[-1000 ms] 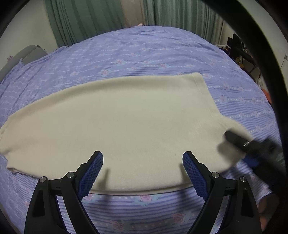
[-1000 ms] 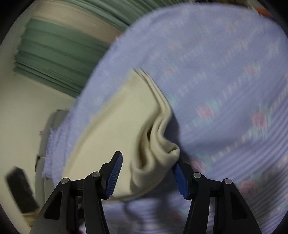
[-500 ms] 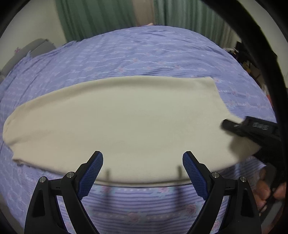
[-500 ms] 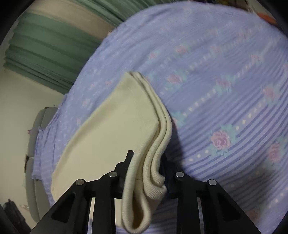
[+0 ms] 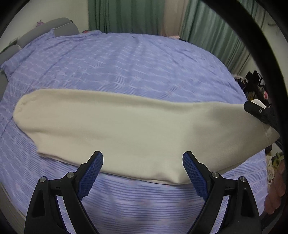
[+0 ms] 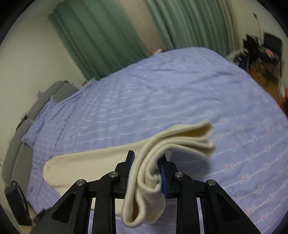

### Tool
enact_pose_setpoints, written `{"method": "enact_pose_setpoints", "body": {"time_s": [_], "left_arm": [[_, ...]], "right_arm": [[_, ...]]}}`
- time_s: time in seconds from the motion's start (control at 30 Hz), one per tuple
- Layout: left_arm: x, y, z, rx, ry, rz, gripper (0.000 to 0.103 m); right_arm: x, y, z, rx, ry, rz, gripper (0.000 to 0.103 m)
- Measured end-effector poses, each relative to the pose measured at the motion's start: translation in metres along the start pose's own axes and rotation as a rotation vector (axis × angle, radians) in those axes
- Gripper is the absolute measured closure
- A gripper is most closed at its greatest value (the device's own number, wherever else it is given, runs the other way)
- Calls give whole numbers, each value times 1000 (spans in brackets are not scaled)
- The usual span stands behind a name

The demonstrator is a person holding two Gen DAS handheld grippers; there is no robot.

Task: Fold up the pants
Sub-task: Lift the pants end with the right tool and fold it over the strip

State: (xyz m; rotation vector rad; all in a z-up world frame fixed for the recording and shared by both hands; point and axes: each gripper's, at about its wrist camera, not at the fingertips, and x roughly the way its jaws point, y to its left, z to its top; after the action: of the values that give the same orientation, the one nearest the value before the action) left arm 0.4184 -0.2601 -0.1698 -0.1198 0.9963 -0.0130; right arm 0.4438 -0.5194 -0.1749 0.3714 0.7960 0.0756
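Counts:
- 1 pair of cream pants (image 5: 126,129), one piece.
- 2 hand-held grippers: left hand-held gripper (image 5: 143,172), 2 blue-padded fingers, nothing between them; right hand-held gripper (image 6: 146,172), 2 fingers with the pants' ribbed end between them.
- 1 bed, under 1 purple floral bedspread (image 5: 126,68).
- 2 green curtain panels (image 5: 126,16), 1 beige strip between them.
- 1 grey headboard (image 5: 59,27), several padded sections, count unclear.
- 1 pile of dark clutter (image 6: 261,48), items too blurred to count.

Left gripper (image 5: 142,171): jaws spread wide, nothing between blue pads, held level. Right gripper (image 6: 146,168): jaws pressed together on cream pants (image 6: 144,194) bunched between its fingers.
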Motion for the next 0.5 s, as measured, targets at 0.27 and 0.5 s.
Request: {"method": "enact_pose_setpoints", "body": {"time_s": [0.27, 0.5], "left_arm": [[-14, 162, 26, -1, -2, 45, 12], [10, 274, 27, -43, 36, 107, 12]], "right_arm": [[31, 168, -25, -198, 52, -38, 76], [99, 284, -76, -330, 172, -2, 76]]}}
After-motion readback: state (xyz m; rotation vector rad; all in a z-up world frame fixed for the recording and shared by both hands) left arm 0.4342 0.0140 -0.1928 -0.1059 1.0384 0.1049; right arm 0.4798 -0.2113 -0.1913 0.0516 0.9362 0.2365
